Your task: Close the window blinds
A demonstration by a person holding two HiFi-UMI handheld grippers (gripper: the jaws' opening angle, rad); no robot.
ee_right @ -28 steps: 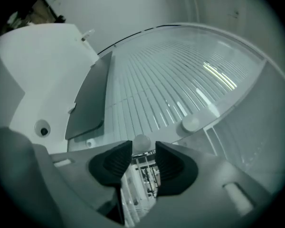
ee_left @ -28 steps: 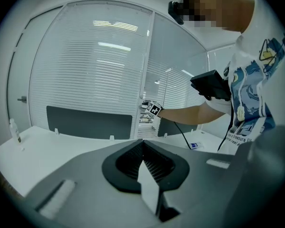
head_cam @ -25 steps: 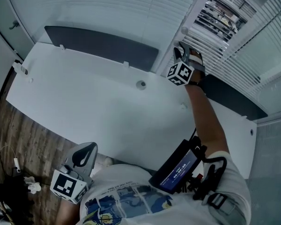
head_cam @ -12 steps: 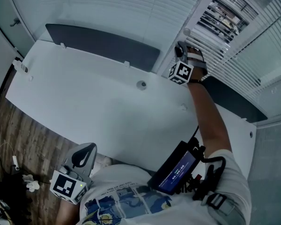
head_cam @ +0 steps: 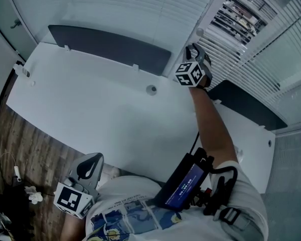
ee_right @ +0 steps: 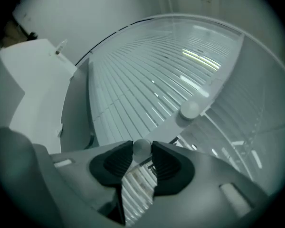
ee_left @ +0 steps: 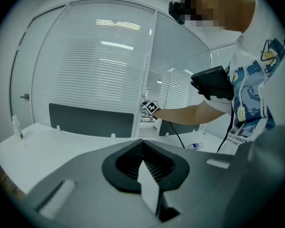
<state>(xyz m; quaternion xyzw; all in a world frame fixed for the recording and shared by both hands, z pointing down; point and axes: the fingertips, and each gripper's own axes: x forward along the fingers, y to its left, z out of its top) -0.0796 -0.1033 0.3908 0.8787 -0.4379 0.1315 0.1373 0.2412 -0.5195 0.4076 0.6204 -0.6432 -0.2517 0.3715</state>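
Observation:
White slatted blinds (head_cam: 115,4) hang behind the desk, and the slats of the section on the right (head_cam: 241,19) stand partly open. My right gripper (head_cam: 193,50) reaches up to the frame post between them. In the right gripper view its jaws have just been closing, and my right gripper (ee_right: 141,151) now pinches a small white knob (ee_right: 141,147) between its tips. A second white knob (ee_right: 190,109) sits further up the post. My left gripper (head_cam: 92,159) hangs low by my body, shut and empty, as the left gripper view (ee_left: 142,144) also shows.
A white desk (head_cam: 90,104) with a cable hole (head_cam: 151,90) stands below the blinds, with dark partition panels (head_cam: 110,46) along its back edge. A small bottle (ee_left: 195,146) lies on the desk. Wood floor (head_cam: 20,149) lies to the left. A black device (head_cam: 183,182) hangs at my waist.
My right gripper has rolled about its own axis and shifted slightly left at the post, the forearm swinging with it. My left gripper has stayed where it was.

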